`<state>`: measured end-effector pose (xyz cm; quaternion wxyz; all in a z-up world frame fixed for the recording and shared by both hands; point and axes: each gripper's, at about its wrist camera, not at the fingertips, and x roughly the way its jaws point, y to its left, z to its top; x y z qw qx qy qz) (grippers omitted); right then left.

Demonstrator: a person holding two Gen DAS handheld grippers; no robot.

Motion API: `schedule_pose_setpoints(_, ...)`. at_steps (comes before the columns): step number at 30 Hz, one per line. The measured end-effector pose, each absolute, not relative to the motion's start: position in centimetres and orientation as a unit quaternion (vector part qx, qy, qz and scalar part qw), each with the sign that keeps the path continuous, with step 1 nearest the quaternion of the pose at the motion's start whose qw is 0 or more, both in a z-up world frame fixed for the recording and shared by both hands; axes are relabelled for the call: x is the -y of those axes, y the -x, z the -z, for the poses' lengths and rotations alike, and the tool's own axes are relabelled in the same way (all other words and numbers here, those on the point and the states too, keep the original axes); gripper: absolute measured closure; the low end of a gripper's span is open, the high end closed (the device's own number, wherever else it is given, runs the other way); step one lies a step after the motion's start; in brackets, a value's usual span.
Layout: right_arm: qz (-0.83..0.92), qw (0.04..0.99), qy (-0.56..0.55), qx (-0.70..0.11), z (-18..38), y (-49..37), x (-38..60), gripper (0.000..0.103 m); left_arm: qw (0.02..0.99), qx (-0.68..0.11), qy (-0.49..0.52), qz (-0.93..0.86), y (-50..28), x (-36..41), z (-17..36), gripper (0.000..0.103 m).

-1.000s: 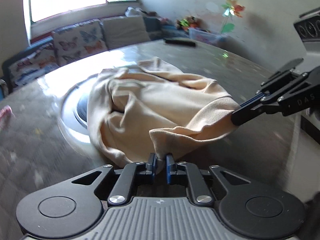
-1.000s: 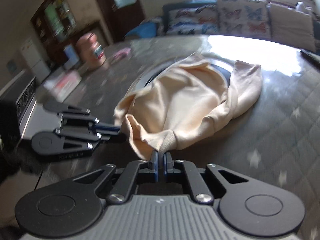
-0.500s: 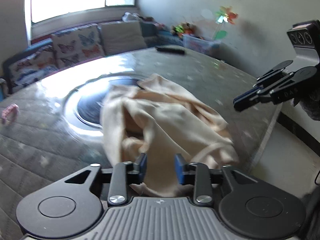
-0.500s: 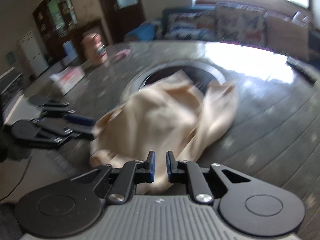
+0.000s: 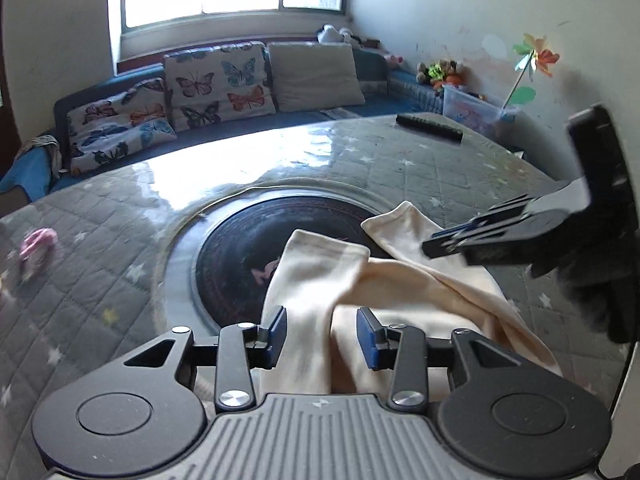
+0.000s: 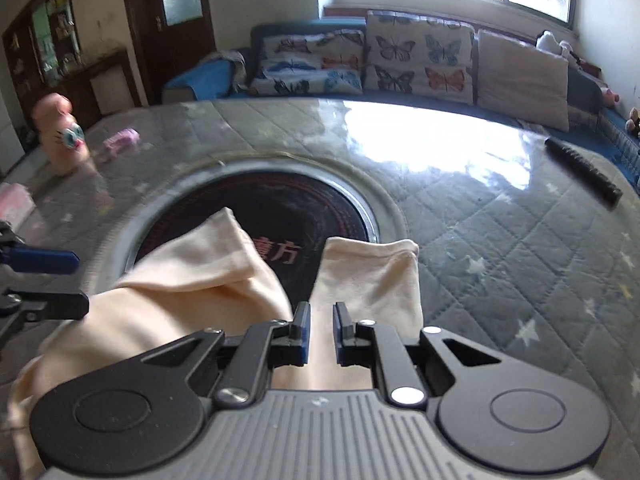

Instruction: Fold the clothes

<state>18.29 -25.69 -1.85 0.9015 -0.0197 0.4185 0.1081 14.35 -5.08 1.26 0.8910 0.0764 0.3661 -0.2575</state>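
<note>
A cream garment (image 5: 320,280) lies crumpled on the round table, its two cuffed ends reaching onto the dark centre disc; it also shows in the right wrist view (image 6: 192,280). My left gripper (image 5: 322,334) is open, its jaws well apart, above the near part of the cloth and holding nothing. My right gripper (image 6: 321,330) is open with a narrower gap, above the cloth near the table edge, also empty. In the left wrist view the right gripper (image 5: 460,236) shows from the side, above the garment's right end. In the right wrist view the left gripper's fingers (image 6: 40,260) show at the left edge.
The grey quilted table (image 5: 100,280) has a dark glass centre disc (image 5: 256,248). A black remote (image 5: 430,128) lies at the far side. A pink toy (image 5: 36,240) and a pink figure (image 6: 64,140) stand at the left. A sofa with cushions (image 5: 220,84) is behind.
Both grippers have opened and let go of the garment. It dropped onto the table and slid toward the near edge, uncovering the dark disc. Both grippers pulled back.
</note>
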Motion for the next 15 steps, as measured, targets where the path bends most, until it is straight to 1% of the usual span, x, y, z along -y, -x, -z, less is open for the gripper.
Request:
schedule_pose_setpoints(4,-0.114,0.896,0.019,-0.428,3.2,-19.6,25.4,0.090,0.877,-0.387,-0.080,0.273,-16.5,6.6,-0.2,0.062)
schedule_pose_setpoints(6,-0.119,0.895,0.024,-0.430,3.5,-19.8,25.2,0.082,0.871,-0.396,-0.088,0.278,-17.2,7.4,0.3,0.061)
schedule_pose_setpoints(9,-0.120,0.893,0.040,-0.431,3.8,-20.1,24.7,0.082,0.862,-0.410,-0.111,0.276,-17.9,8.7,1.3,0.063)
schedule_pose_setpoints(10,-0.118,0.894,0.045,-0.430,3.8,-20.1,24.5,0.083,0.861,-0.412,-0.117,0.273,-18.0,8.9,1.6,0.063)
schedule_pose_setpoints(11,-0.115,0.894,0.050,-0.430,3.8,-20.1,24.4,0.086,0.861,-0.413,-0.122,0.271,-18.1,9.1,1.9,0.064)
schedule_pose_setpoints(12,-0.112,0.895,0.055,-0.429,3.9,-20.2,24.3,0.088,0.860,-0.414,-0.127,0.268,-18.2,9.2,2.1,0.066)
schedule_pose_setpoints(13,-0.109,0.896,0.058,-0.427,3.9,-20.2,24.2,0.090,0.861,-0.415,-0.128,0.264,-18.2,9.2,2.3,0.073)
schedule_pose_setpoints(14,-0.106,0.897,0.060,-0.426,3.9,-20.2,24.3,0.095,0.862,-0.416,-0.123,0.261,-18.4,9.0,2.4,0.078)
schedule_pose_setpoints(15,-0.102,0.898,0.062,-0.424,3.9,-20.1,24.4,0.098,0.864,-0.417,-0.116,0.258,-18.5,8.8,2.5,0.080)
